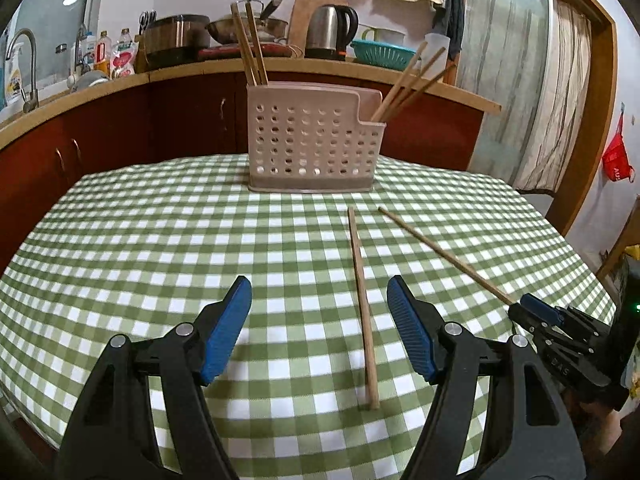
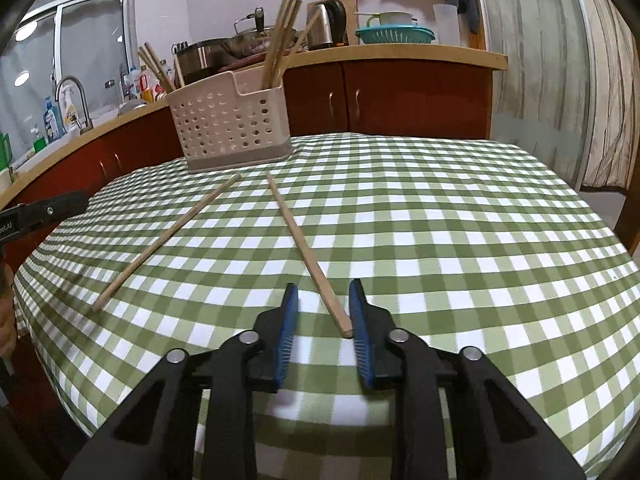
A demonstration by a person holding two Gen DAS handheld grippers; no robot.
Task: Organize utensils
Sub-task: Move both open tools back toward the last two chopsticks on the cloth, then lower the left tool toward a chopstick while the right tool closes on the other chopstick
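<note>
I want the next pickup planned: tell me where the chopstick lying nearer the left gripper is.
In the left wrist view the chopstick lies flat on the checked cloth between the open fingers of the left gripper, closer to the right one, pointing toward the holder.

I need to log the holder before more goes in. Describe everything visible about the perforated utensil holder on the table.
The utensil holder is a pale beige plastic box with rows of round holes in its walls and a solid, slightly darker base band. Its rim steps down at one end to a lower compartment. It stands upright on the green checked tablecloth near the table's far edge. Wooden chopsticks lean in both ends: two in the taller part, several in the lower one. No fingers touch it.
</note>
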